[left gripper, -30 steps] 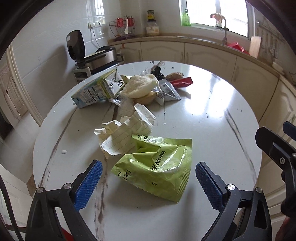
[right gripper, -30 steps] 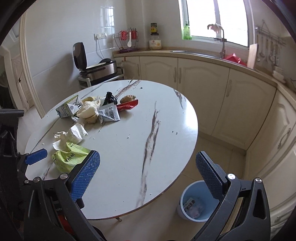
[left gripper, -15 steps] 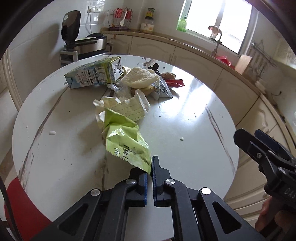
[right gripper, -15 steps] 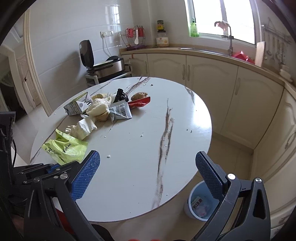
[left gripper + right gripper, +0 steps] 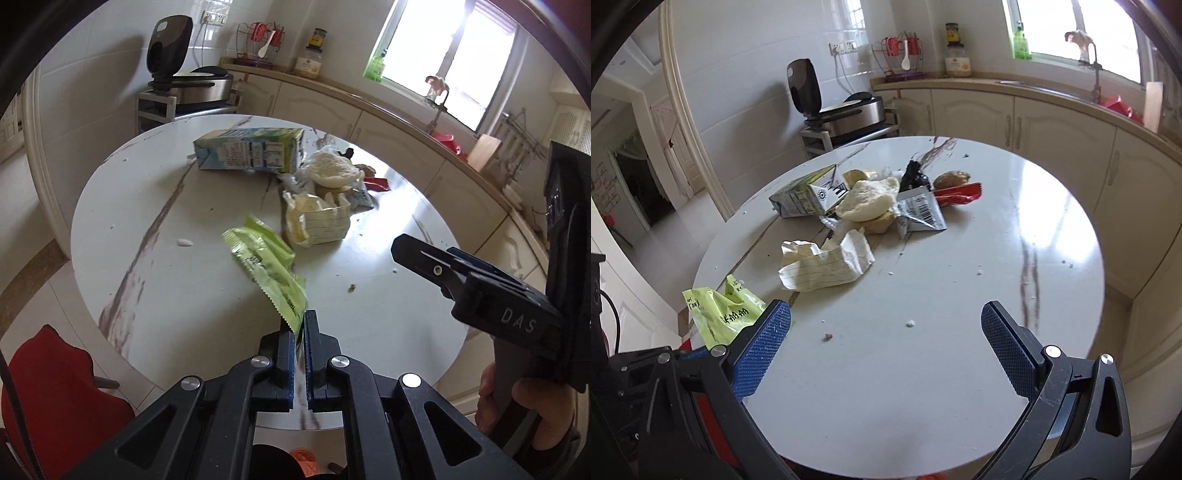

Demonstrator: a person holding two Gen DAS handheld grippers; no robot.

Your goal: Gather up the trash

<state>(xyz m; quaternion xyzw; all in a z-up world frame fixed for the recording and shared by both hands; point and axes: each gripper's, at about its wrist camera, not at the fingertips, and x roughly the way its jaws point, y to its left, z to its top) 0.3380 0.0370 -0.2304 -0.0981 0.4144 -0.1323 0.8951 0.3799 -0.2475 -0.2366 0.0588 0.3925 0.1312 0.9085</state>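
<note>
My left gripper (image 5: 300,325) is shut on a corner of a green snack wrapper (image 5: 267,267) and holds it lifted over the near side of the round white marble table (image 5: 184,295). The wrapper also shows at the left of the right wrist view (image 5: 720,314). My right gripper (image 5: 886,332) is open and empty above the table's near edge; it shows at the right of the left wrist view (image 5: 480,284). More trash lies in a pile: crumpled lined paper (image 5: 827,262), a milk carton (image 5: 805,195), a bun (image 5: 868,199), a silver packet (image 5: 919,212), a red wrapper (image 5: 956,194).
A red chair (image 5: 55,398) stands left of the table. Cream cabinets (image 5: 1052,122) and a counter with a sink curve behind. A grill appliance (image 5: 846,110) sits on a rack at the back. Crumbs (image 5: 910,324) dot the table.
My left gripper closed on the green wrapper, lifted it off the table and drew it back toward the near edge. My right gripper moved closer over the table and stayed open.
</note>
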